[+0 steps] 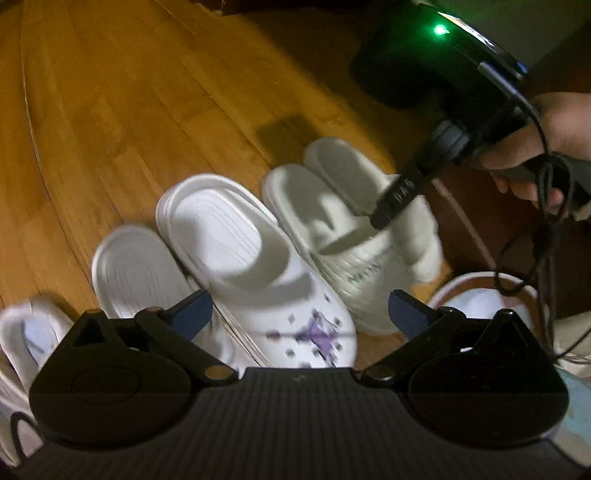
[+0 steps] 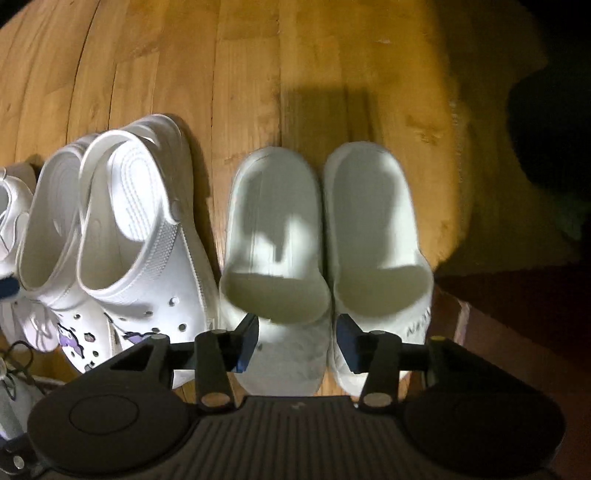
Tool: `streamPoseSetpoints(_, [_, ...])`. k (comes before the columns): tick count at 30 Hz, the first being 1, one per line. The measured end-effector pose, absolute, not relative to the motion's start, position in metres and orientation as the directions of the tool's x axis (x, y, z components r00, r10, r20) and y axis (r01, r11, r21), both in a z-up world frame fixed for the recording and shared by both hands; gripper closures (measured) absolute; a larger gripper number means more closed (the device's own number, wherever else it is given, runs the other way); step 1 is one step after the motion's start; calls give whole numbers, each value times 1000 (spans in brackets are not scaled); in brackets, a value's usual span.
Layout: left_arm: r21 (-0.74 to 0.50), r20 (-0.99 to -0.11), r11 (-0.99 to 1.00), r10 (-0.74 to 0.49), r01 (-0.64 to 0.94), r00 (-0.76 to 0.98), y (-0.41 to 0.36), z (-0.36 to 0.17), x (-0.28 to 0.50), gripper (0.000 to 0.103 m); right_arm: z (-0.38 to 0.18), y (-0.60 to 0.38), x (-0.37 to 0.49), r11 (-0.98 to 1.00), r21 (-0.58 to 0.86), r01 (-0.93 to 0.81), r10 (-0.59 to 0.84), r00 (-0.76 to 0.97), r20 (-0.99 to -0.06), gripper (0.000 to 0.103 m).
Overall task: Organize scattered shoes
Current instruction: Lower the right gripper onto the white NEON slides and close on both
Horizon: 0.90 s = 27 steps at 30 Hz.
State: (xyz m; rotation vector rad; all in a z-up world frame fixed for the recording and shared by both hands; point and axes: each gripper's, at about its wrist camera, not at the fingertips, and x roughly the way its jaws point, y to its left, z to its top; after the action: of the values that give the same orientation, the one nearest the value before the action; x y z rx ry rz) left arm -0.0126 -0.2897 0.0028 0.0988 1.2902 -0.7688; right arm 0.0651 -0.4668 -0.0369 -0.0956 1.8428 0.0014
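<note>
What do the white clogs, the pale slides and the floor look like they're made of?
The white clogs look like moulded foam resin, matte, with punched holes and ribbed straps. The pale slides seem a similar soft one-piece foam: thick rounded edges, no seams. The floor looks like varnished wood planks, with grain and joints showing; it could be laminate.

Both grippers are black, ribbed bodies with blue finger pads (image 2: 349,341); the right gripper (image 1: 380,218) shows a green light (image 1: 439,29) and black cables (image 1: 543,206).

A honey-coloured wooden plank floor (image 2: 258,74) fills most of both views, brightly lit at centre. Toward the right edge of each frame it drops into deep shadow.
</note>
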Motion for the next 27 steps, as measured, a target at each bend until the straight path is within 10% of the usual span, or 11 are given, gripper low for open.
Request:
streamPoseSetpoints(18, [-198,-910,650,-399,733,109,-373,-49,23,0,-97,-491,78,993,55,-108,-5,-488,-873,56])
streamPoseSetpoints(27, [-197,-888,608,-442,769,123,-368,-42,24,0,-91,-472,83,990,9,-141,-63,-496,-866,83])
